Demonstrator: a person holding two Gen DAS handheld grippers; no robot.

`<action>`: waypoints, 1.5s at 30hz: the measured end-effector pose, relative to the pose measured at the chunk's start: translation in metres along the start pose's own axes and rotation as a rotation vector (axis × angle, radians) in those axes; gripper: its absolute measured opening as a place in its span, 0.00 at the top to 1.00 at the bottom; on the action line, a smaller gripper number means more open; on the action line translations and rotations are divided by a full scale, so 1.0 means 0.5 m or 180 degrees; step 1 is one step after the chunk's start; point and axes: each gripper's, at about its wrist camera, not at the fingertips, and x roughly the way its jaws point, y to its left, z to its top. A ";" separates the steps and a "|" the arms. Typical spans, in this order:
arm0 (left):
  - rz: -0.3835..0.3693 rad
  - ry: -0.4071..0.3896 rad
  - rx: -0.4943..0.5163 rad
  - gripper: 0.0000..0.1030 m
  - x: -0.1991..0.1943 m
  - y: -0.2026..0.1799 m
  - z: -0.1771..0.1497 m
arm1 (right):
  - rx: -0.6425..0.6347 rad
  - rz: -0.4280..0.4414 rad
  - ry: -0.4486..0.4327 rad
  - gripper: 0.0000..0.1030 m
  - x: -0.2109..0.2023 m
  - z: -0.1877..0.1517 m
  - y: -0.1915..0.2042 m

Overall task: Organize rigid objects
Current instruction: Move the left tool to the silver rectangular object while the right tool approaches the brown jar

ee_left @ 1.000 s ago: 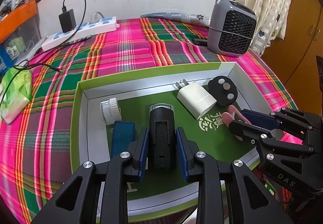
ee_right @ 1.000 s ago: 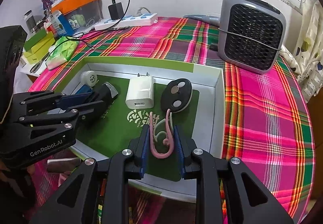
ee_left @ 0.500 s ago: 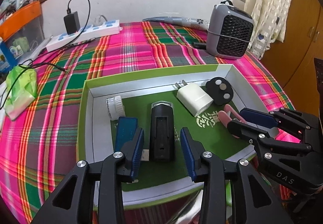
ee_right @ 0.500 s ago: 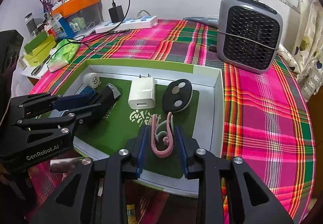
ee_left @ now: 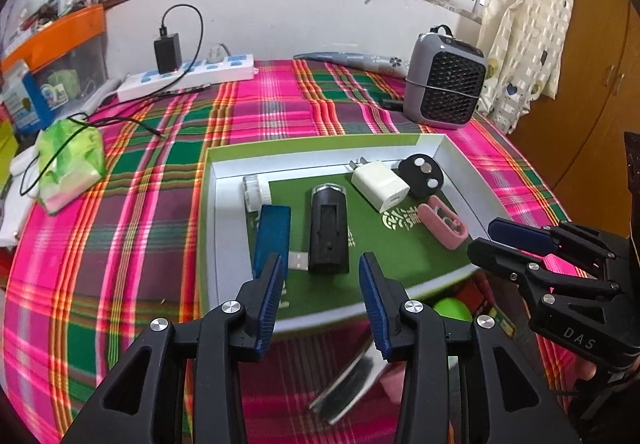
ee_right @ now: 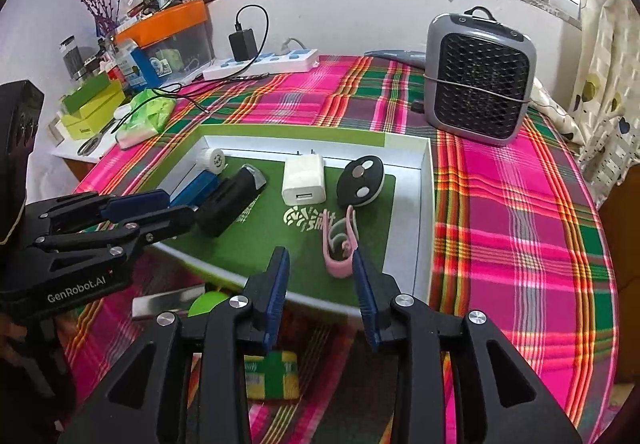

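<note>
- Pink-green plaid cloth under barred window; shallow green-lined white tray on it.
- Left gripper just opening, released, black rectangular device lying just ahead in tray.
- Right gripper just opening, released, pink curved clip by right pad.

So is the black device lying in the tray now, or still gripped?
In the tray. The black device lies flat on the tray floor; the left gripper, jaws just opened, sits clear of it.
</note>
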 end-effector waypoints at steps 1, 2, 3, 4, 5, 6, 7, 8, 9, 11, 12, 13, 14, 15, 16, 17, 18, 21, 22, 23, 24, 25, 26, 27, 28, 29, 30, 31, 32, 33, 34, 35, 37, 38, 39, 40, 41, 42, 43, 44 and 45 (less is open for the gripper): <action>-0.0022 -0.0006 -0.0010 0.63 -0.006 0.001 -0.005 | 0.0009 0.0006 -0.0011 0.67 -0.006 -0.004 0.001; -0.0034 -0.0010 -0.0018 0.63 -0.010 0.002 -0.009 | 0.0016 0.0018 -0.0023 0.67 -0.011 -0.009 0.003; -0.0043 -0.0019 -0.0022 0.63 -0.015 0.003 -0.013 | 0.0023 0.0031 -0.0033 0.66 -0.018 -0.015 0.005; -0.0055 -0.0031 -0.0020 0.63 -0.020 0.004 -0.018 | 0.0023 0.0032 -0.0049 0.66 -0.023 -0.020 0.007; -0.0065 -0.0032 -0.0024 0.63 -0.024 0.005 -0.023 | 0.0013 0.0029 -0.0070 0.65 -0.029 -0.024 0.009; -0.0075 -0.0032 -0.0036 0.63 -0.029 0.007 -0.030 | 0.0006 0.0043 -0.0067 0.63 -0.035 -0.027 0.012; -0.0082 -0.0057 -0.0032 0.63 -0.035 0.009 -0.036 | 0.0007 0.0064 -0.0072 0.60 -0.040 -0.031 0.014; -0.0072 -0.0081 -0.0027 0.63 -0.042 0.010 -0.042 | 0.0007 0.0089 -0.0088 0.60 -0.046 -0.035 0.016; -0.0061 -0.0093 -0.0030 0.63 -0.049 0.011 -0.046 | 0.0006 0.0084 -0.0096 0.59 -0.050 -0.039 0.017; -0.0104 -0.0101 -0.0049 0.63 -0.060 0.015 -0.053 | -0.0001 0.0067 -0.0100 0.58 -0.057 -0.045 0.020; -0.0120 -0.0112 -0.0054 0.63 -0.065 0.016 -0.057 | -0.0004 0.0071 -0.0100 0.58 -0.059 -0.048 0.022; -0.0131 -0.0128 -0.0039 0.62 -0.070 0.017 -0.061 | -0.0012 0.0077 -0.0100 0.58 -0.062 -0.051 0.025; -0.0140 -0.0130 -0.0015 0.62 -0.074 0.016 -0.066 | -0.0036 0.0085 -0.0099 0.58 -0.064 -0.054 0.029; -0.0147 -0.0126 0.0006 0.62 -0.078 0.015 -0.070 | -0.0062 0.0089 -0.0093 0.58 -0.064 -0.056 0.033; -0.0157 -0.0123 0.0018 0.62 -0.079 0.015 -0.072 | -0.0096 0.0084 -0.0081 0.58 -0.064 -0.058 0.038; -0.0176 -0.0120 0.0029 0.62 -0.081 0.014 -0.076 | -0.0122 0.0080 -0.0067 0.58 -0.062 -0.061 0.041; -0.0193 -0.0120 0.0034 0.62 -0.083 0.014 -0.078 | -0.0150 0.0065 -0.0044 0.58 -0.059 -0.063 0.046; -0.0248 -0.0104 0.0034 0.61 -0.085 0.016 -0.091 | -0.0167 0.0055 0.0001 0.58 -0.050 -0.069 0.052; -0.0255 -0.0093 0.0036 0.61 -0.085 0.018 -0.095 | -0.0165 0.0057 0.0014 0.58 -0.049 -0.072 0.053; -0.0254 -0.0082 0.0040 0.60 -0.084 0.018 -0.099 | -0.0169 0.0055 0.0029 0.58 -0.047 -0.074 0.054; -0.0248 -0.0068 0.0039 0.60 -0.082 0.020 -0.103 | -0.0180 0.0044 0.0047 0.58 -0.043 -0.076 0.056; -0.0250 -0.0060 0.0036 0.60 -0.081 0.021 -0.106 | -0.0190 0.0033 0.0059 0.58 -0.041 -0.077 0.058; -0.0261 -0.0041 0.0029 0.60 -0.079 0.023 -0.111 | -0.0203 0.0021 0.0074 0.58 -0.039 -0.078 0.060; -0.0273 -0.0026 0.0023 0.59 -0.078 0.025 -0.114 | -0.0208 0.0014 0.0082 0.58 -0.038 -0.080 0.060; -0.0288 -0.0010 0.0018 0.59 -0.075 0.026 -0.118 | -0.0211 0.0005 0.0095 0.58 -0.035 -0.081 0.061; -0.0302 0.0005 0.0013 0.59 -0.073 0.027 -0.120 | -0.0208 -0.0006 0.0111 0.58 -0.032 -0.083 0.061; -0.0318 0.0028 0.0005 0.59 -0.070 0.029 -0.124 | -0.0206 -0.0019 0.0125 0.58 -0.030 -0.084 0.060; -0.0328 0.0043 0.0005 0.59 -0.067 0.030 -0.126 | -0.0203 -0.0031 0.0138 0.58 -0.028 -0.085 0.060; -0.0342 0.0065 0.0011 0.59 -0.064 0.031 -0.129 | -0.0202 -0.0049 0.0160 0.58 -0.024 -0.086 0.059; -0.0353 0.0081 0.0011 0.59 -0.062 0.033 -0.131 | -0.0208 -0.0062 0.0182 0.58 -0.020 -0.087 0.059; -0.0364 0.0089 0.0009 0.59 -0.061 0.033 -0.133 | -0.0217 -0.0069 0.0199 0.58 -0.016 -0.088 0.059; -0.0397 0.0099 0.0007 0.59 -0.059 0.034 -0.134 | -0.0224 -0.0077 0.0214 0.58 -0.013 -0.088 0.060; -0.0445 0.0096 0.0017 0.59 -0.059 0.033 -0.132 | -0.0242 -0.0087 0.0240 0.58 -0.008 -0.088 0.061; -0.0457 0.0087 0.0037 0.59 -0.059 0.031 -0.131 | -0.0247 -0.0097 0.0249 0.58 -0.006 -0.089 0.061; -0.0468 0.0091 0.0068 0.59 -0.058 0.029 -0.130 | -0.0254 -0.0101 0.0258 0.56 -0.003 -0.089 0.061; -0.0472 0.0109 0.0097 0.59 -0.055 0.026 -0.129 | -0.0257 -0.0104 0.0267 0.53 -0.001 -0.089 0.060; -0.0471 0.0129 0.0122 0.59 -0.052 0.023 -0.129 | -0.0258 -0.0114 0.0277 0.52 0.002 -0.089 0.061; -0.0458 0.0155 0.0147 0.59 -0.048 0.020 -0.129 | -0.0260 -0.0126 0.0291 0.52 0.006 -0.088 0.060; -0.0453 0.0167 0.0164 0.59 -0.047 0.018 -0.130 | -0.0262 -0.0134 0.0301 0.52 0.008 -0.088 0.060; -0.0459 0.0183 0.0190 0.59 -0.044 0.015 -0.130 | -0.0262 -0.0141 0.0308 0.52 0.009 -0.088 0.059; -0.0459 0.0194 0.0207 0.59 -0.042 0.013 -0.130 | -0.0263 -0.0142 0.0309 0.52 0.009 -0.088 0.059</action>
